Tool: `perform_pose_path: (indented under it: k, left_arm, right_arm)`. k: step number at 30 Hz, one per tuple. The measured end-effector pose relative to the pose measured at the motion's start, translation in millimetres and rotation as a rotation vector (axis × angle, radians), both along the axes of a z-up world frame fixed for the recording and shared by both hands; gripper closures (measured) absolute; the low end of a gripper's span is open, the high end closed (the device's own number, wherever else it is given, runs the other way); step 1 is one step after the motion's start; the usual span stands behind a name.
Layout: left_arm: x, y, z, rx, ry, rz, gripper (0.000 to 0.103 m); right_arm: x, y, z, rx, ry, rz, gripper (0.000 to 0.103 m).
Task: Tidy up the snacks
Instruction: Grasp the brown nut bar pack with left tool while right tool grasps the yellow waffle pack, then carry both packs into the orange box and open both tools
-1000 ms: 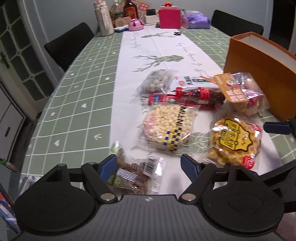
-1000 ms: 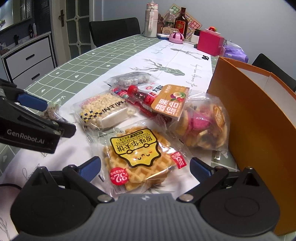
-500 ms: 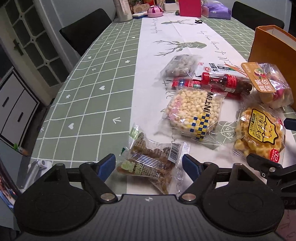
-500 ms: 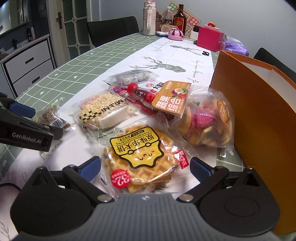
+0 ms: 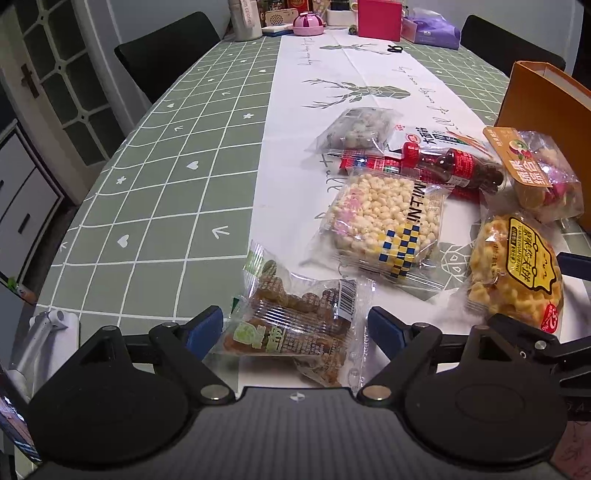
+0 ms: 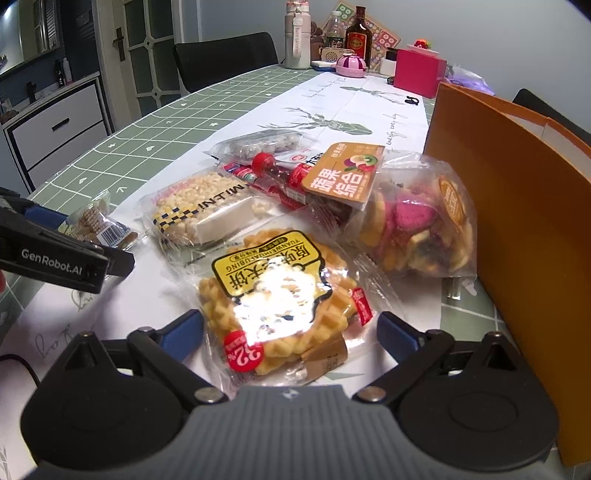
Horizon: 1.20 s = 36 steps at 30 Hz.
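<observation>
From the left wrist camera, the left gripper has its blue fingers spread wide on either side of a brown-biscuit packet at 6 o'clock, not closed on it. The rest of the snacks lie loose on the tablecloth: a puffed-rice bar packet near centre, a waffle packet at 3 o'clock, a red-labelled bottle and a clear bag of round sweets toward 1 o'clock, a dried-fruit bag at 2 o'clock beside the orange box. Nothing shows inside the box from here, so the sorting looks barely begun — every visible packet is left to place. From the right wrist camera, the right gripper is likewise wide apart, straddling the waffle packet at 6 o'clock, glare on its label; the left gripper sits at 9 o'clock and the orange box wall fills 3 o'clock. The surface is a green grid cloth with a white deer-print runner; black chairs, a white drawer cabinet, a flask and a pink box stand at the far end — a dim dining room.
</observation>
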State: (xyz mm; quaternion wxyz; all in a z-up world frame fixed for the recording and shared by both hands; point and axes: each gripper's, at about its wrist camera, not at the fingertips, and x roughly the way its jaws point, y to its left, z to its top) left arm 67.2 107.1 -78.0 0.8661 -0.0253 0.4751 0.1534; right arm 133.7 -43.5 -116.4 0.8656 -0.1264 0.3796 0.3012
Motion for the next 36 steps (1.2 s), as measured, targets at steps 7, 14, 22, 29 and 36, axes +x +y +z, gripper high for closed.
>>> perform_pose_path:
  k: [7,14,22,29,36]
  left_arm:
    - [-1.1,-11.3,2.0,-0.021,-0.002,-0.044,0.017]
    - [-1.8,-24.0,4.0,-0.035,0.015,-0.084,0.024]
    - [-7.4,-30.6,11.5,-0.082,0.012,-0.091,0.035]
    - [-13.3,-45.0,30.5,-0.068,-0.018,-0.124,0.035]
    - [-14.8,-63.4,59.7,-0.070,-0.071,-0.179,0.035]
  right_arm:
    - [-4.4,-0.1,5.7,-0.006,-0.010,0.022,0.031]
    - [-7.0,0.2,10.9,-0.032,0.001,0.031,0.036]
    - [-14.5,-3.6,21.1,-0.054,-0.004,0.038,0.043]
    - [-20.4,-12.6,32.7,-0.059,-0.028,0.052,0.043]
    - [-26.7,-30.9,62.4,-0.035,-0.058,0.089,0.044]
